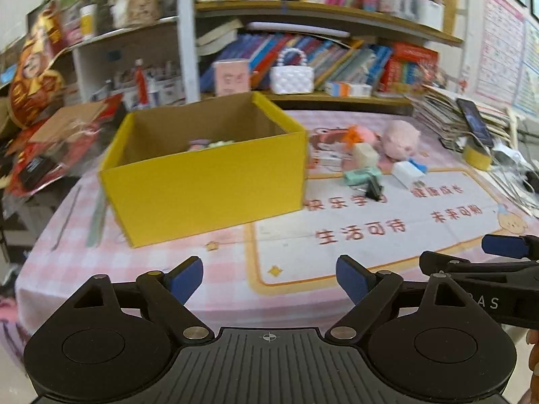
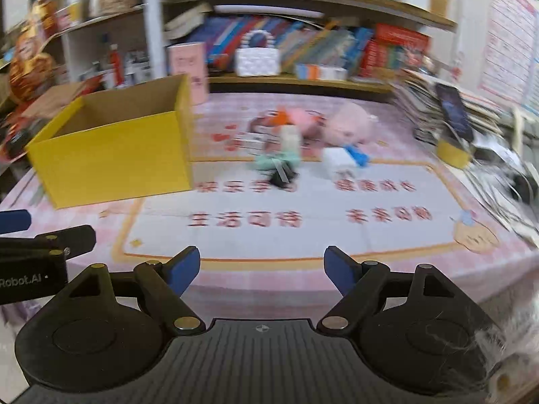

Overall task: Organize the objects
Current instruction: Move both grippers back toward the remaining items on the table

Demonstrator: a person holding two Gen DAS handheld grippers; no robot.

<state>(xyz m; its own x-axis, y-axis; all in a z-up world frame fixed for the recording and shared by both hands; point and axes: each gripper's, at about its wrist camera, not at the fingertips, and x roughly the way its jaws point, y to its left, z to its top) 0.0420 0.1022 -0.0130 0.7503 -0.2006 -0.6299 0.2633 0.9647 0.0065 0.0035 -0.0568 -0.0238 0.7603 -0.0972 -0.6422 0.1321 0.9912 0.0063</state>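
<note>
A child's study corner at home: crowded bookshelves point(image 1: 337, 57) beyond the jaws, a pink cartoon-printed surface point(image 1: 370, 235), plush toy point(image 1: 401, 138).

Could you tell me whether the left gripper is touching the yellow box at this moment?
Apart. The left wrist view shows the left gripper open and empty, with a strip of pink tablecloth visible between its fingertips and the yellow box.

Bookshelves point(image 1: 320, 10) behind table; white handbag point(image 1: 291, 77) on lower shelf; phone point(image 1: 475, 123) propped against stacked papers point(image 1: 438, 107).

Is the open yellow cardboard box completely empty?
No: the left wrist view shows small pastel items lying at the bottom of the open yellow cardboard box.
</note>
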